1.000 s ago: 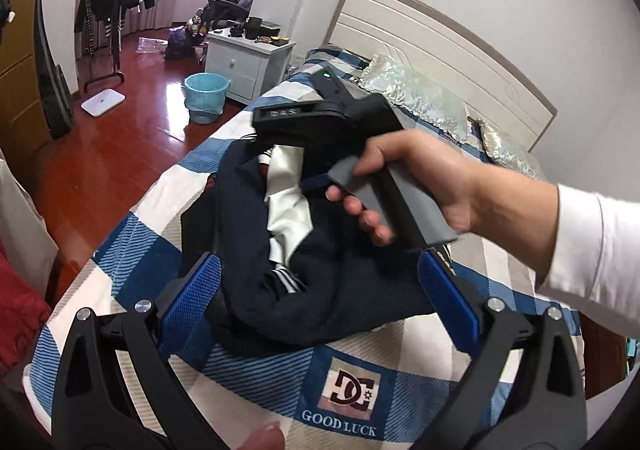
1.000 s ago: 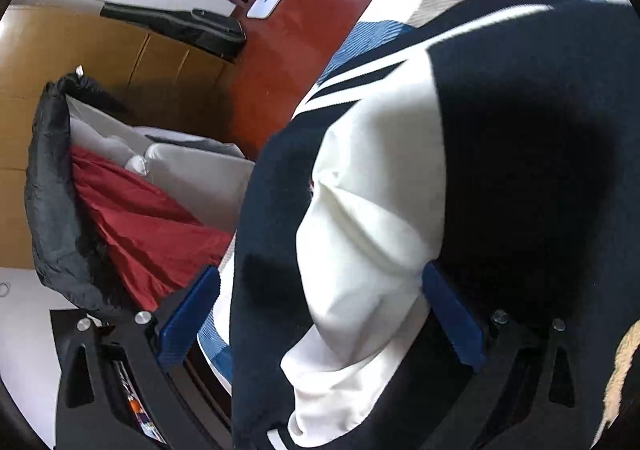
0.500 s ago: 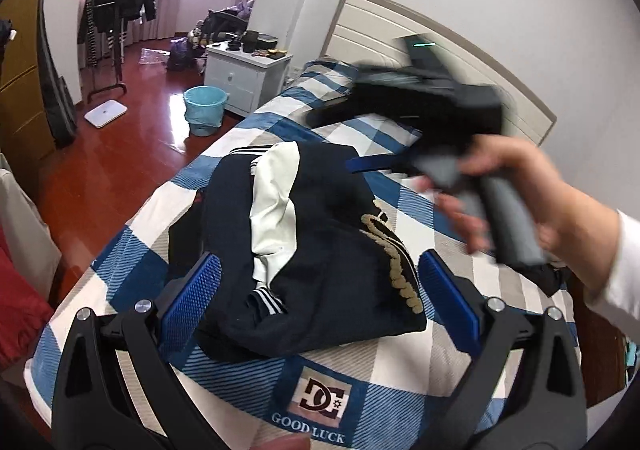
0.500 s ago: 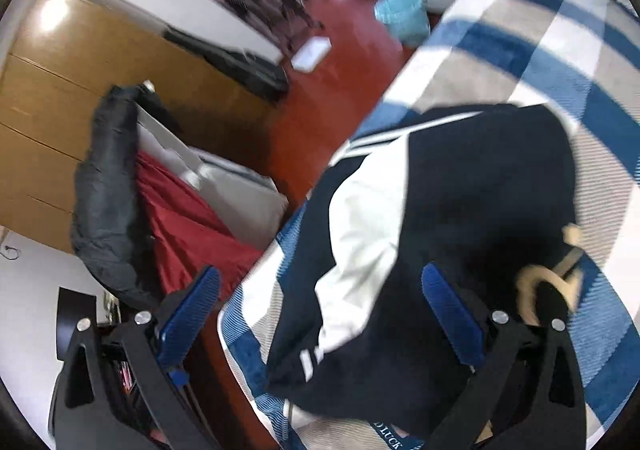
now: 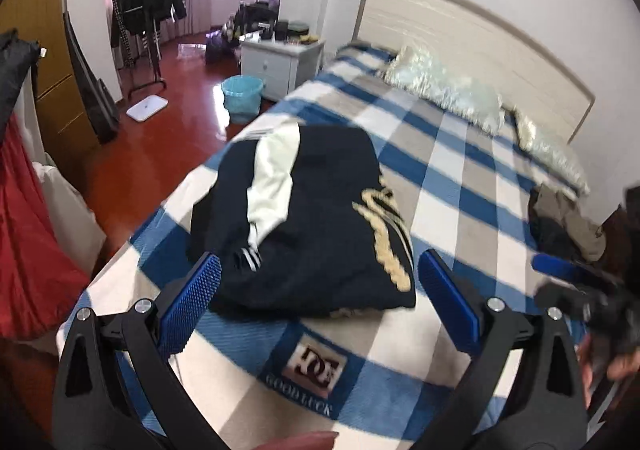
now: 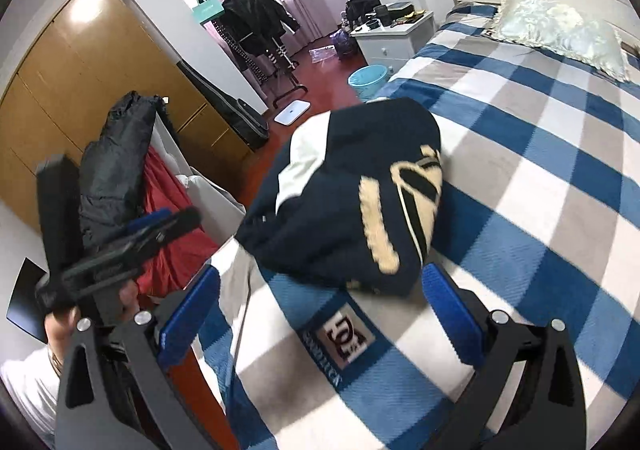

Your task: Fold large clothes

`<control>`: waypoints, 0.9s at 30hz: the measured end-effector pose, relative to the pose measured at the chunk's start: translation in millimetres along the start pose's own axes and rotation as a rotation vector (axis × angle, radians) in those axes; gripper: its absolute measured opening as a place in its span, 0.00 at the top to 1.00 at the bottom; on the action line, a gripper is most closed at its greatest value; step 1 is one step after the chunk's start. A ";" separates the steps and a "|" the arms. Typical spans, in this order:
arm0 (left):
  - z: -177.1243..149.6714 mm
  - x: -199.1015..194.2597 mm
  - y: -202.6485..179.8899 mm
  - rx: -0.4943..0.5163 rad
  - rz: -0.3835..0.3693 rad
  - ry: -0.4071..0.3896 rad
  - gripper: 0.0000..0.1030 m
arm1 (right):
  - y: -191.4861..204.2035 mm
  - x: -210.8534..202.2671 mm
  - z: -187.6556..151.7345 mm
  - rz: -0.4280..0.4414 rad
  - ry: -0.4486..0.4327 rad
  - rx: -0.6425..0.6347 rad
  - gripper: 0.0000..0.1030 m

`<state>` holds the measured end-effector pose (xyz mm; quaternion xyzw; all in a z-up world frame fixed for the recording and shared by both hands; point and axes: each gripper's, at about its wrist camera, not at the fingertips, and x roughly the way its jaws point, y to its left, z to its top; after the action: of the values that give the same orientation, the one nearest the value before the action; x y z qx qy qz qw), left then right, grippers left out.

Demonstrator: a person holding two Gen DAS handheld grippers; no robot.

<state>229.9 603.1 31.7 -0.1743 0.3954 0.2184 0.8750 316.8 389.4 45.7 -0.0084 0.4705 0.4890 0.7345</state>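
The navy jacket [image 5: 312, 218] lies folded into a thick, rounded bundle on the blue, white and grey checked blanket [image 5: 452, 178] of the bed, in the centre of the left wrist view and close to the bed's left edge. A cream-white sleeve panel [image 5: 276, 178] runs down its left side, ending in a striped cuff [image 5: 248, 260] near the lower left of the bundle. Tan-gold lettering [image 5: 384, 234] curves along its right side. The cloth is rumpled, and the bottom edge sits just above the blanket's "DC GOOD LUCK" patch [image 5: 316, 368].

The left gripper [image 5: 320, 306] hangs over the near end of the bed, its blue-padded fingers [image 5: 192, 306] spread wide with nothing between them, the jacket framed in the gap but not touched. At the right edge of this frame the right gripper [image 5: 576, 282] shows only as a dark blur in a hand [image 5: 608, 362].

From the right wrist view the jacket [image 6: 348, 194] again sits mid-frame, the lettering [image 6: 376, 222] facing the camera, and the patch [image 6: 346, 336] lies just below it. The right gripper [image 6: 320, 310] holds its fingers [image 6: 450, 310] parted wide and empty, clear of the cloth. At the left of the frame the left gripper [image 6: 120, 246] appears, held in a hand [image 6: 80, 314] in front of a heap of red and black clothes [image 6: 160, 202].

Two pale pillows [image 5: 444, 94] lie by the headboard in the upper right of the left wrist view.
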 end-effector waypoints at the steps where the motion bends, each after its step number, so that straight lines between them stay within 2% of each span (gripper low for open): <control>1: -4.8 -2.8 -11.5 0.035 0.023 -0.002 0.06 | -1.1 -2.6 -7.1 -0.016 -0.008 0.001 0.04; 4: -13.1 -9.5 -32.3 0.098 0.057 -0.003 0.06 | -5.8 -9.7 -22.9 -0.028 -0.017 0.027 0.04; 6: -17.6 -13.2 -41.3 0.112 0.039 0.009 0.06 | -6.4 -15.5 -27.8 -0.013 -0.033 0.037 0.04; 16: -25.7 -11.8 -42.4 0.068 0.010 0.033 0.06 | 4.9 -22.6 -26.4 -0.012 -0.054 -0.014 0.04; 27: -24.4 -9.1 -30.9 0.049 0.035 0.018 0.06 | 11.4 -5.5 -28.6 0.002 -0.029 -0.019 0.04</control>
<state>225.6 563.1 27.5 -0.1480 0.4117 0.2222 0.8713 288.6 377.9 38.7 -0.0077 0.4549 0.4944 0.7406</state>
